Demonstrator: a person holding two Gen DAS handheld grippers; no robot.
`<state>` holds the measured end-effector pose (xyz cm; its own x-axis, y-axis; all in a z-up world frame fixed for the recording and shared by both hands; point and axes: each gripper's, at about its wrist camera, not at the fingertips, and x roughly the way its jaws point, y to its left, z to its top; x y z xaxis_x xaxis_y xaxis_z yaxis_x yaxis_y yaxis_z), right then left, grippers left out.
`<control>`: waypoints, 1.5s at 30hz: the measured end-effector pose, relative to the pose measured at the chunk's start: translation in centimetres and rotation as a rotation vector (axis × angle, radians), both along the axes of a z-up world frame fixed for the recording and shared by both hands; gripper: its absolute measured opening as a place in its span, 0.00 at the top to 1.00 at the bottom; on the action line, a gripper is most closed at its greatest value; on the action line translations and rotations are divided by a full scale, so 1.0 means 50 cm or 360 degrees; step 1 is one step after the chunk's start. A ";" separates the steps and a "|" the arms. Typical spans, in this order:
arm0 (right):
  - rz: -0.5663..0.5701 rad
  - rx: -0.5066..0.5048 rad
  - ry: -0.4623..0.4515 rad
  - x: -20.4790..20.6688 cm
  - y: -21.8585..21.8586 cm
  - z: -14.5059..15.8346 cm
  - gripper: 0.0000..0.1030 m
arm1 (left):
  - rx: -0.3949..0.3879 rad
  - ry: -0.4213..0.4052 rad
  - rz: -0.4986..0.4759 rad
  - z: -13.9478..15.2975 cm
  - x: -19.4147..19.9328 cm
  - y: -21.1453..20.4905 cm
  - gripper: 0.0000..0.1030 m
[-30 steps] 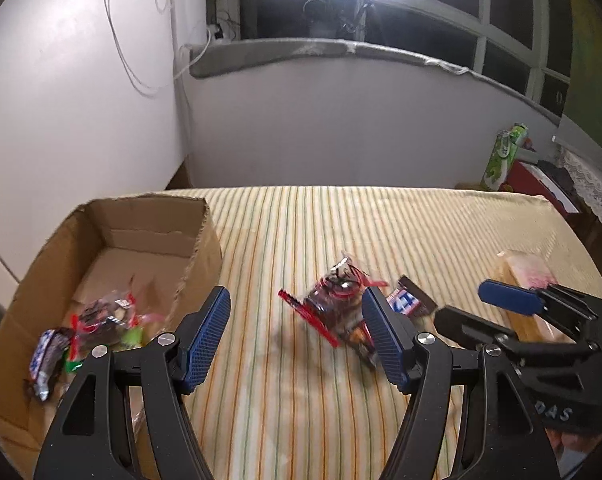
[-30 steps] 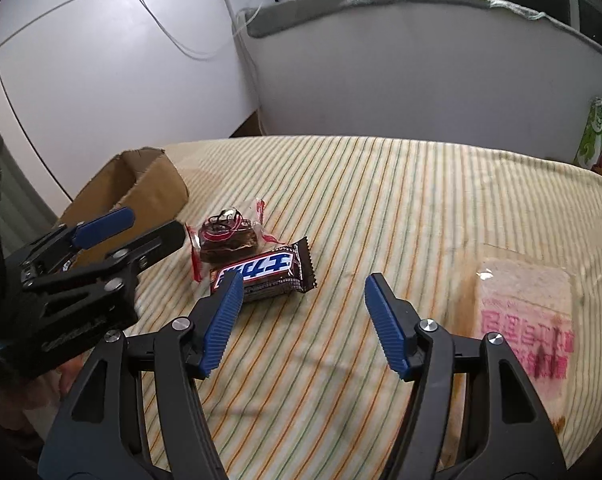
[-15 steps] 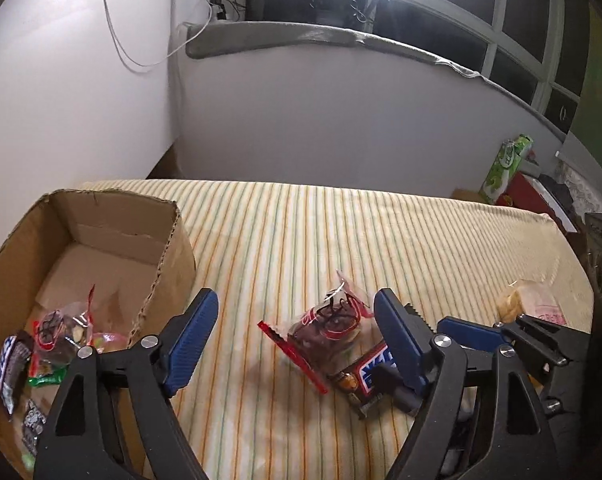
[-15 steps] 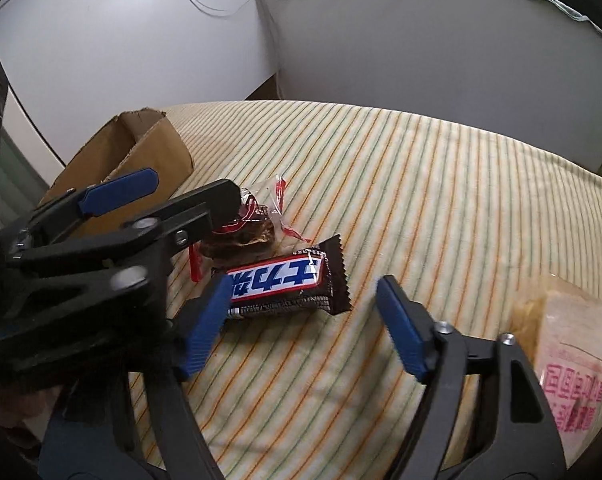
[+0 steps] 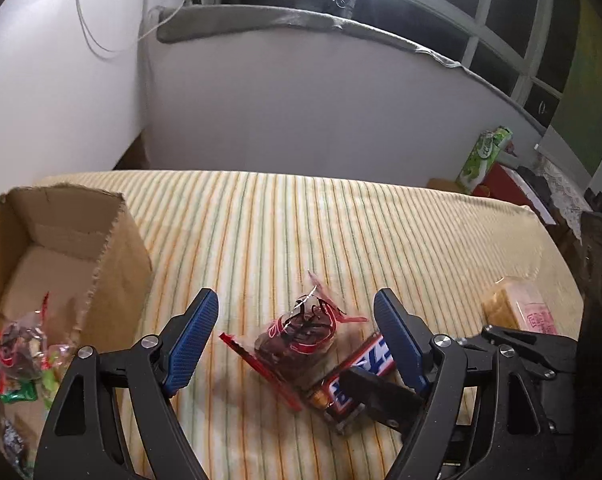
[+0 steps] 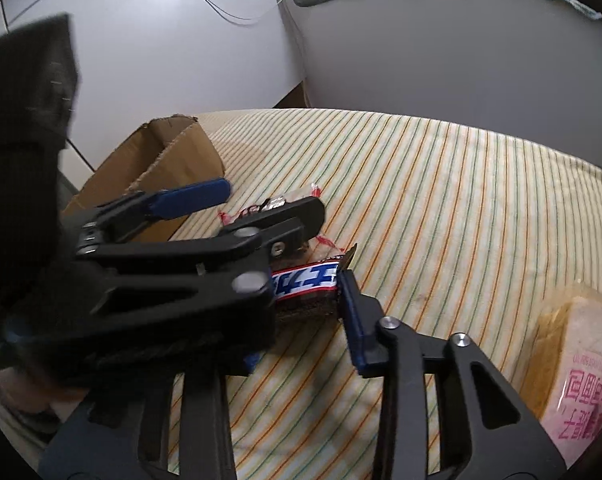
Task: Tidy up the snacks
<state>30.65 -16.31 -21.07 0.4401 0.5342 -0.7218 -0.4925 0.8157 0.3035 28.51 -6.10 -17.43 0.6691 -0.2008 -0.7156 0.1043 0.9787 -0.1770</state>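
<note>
The left gripper (image 5: 295,338) is low with its jaws wide apart. The right gripper (image 6: 301,304) is close beside it, crossing underneath, its jaws narrowed.

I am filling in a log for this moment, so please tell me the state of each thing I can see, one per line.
Left claw: open, around the clear-wrapped chocolate cake.
Right claw: around the Snickers bar; grip not clear.
Chocolate cake: sealed, lying on the striped cloth.
Snickers bar: sealed, lying on the cloth.
Cardboard box: open, some snacks inside.
Bread pack: sealed, lying apart on the cloth.
</note>
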 end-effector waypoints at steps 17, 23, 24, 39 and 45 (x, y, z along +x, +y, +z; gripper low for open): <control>-0.0158 0.0165 0.0059 -0.105 -0.102 -0.011 0.88 | -0.0004 0.0031 -0.0067 -0.026 0.006 -0.008 0.69; -0.0232 0.0206 0.0017 -0.138 -0.147 0.007 0.89 | -0.0057 -0.0009 -0.0059 -0.008 -0.022 0.013 0.72; -0.0243 0.0213 0.0006 -0.141 -0.154 0.011 0.89 | -0.0057 -0.0016 -0.0058 -0.005 -0.031 0.017 0.72; -0.0324 0.0244 -0.0169 -0.222 -0.198 0.106 0.93 | -0.0024 -0.0096 -0.0073 0.046 -0.140 0.000 0.72; -0.0374 0.0106 -0.0253 -0.254 -0.198 0.147 0.93 | -0.0032 -0.0186 -0.0077 0.093 -0.181 0.008 0.72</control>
